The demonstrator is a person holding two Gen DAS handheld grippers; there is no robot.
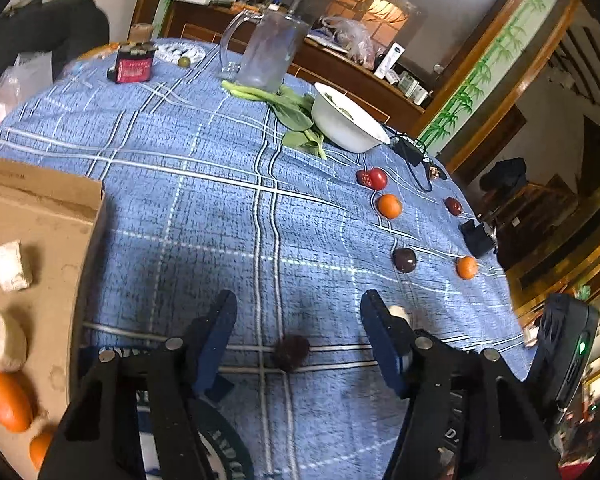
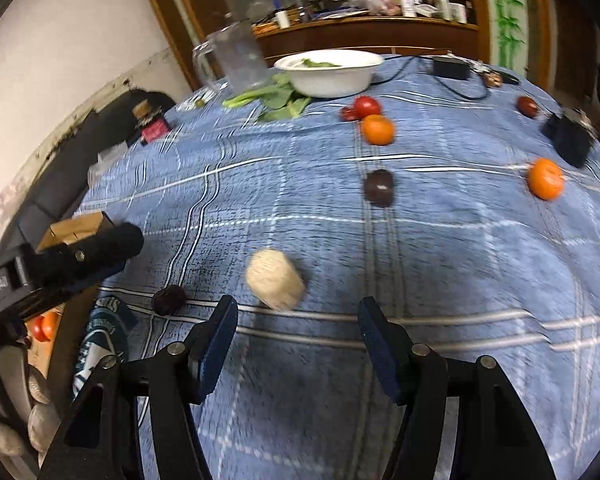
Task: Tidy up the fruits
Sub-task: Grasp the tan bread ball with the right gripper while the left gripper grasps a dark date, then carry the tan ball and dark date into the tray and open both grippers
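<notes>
2 oranges (image 1: 7, 401) in cardboard box (image 1: 44, 196), left-wrist cam only.

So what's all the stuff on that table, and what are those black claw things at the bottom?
tablecloth: one, blue plaid, covering the table
cardboard box: one, brown, left edge; holds oranges and pale lumps
oranges: two, orange, loose on the cloth, right side
tomato: one, red, just behind the nearer orange
dark round fruit: one, purple-brown, mid-cloth
fuzzy dark ball: one, brown-black, near edge, between the left gripper's fingers but not touched
pale cylinder: one, cream, just ahead of the right gripper
bowl: one, white, far side, beside leafy greens
glass mug: one, clear, far side
left gripper: one, black with blue pads, open
right gripper: one, same, open, empty
</notes>
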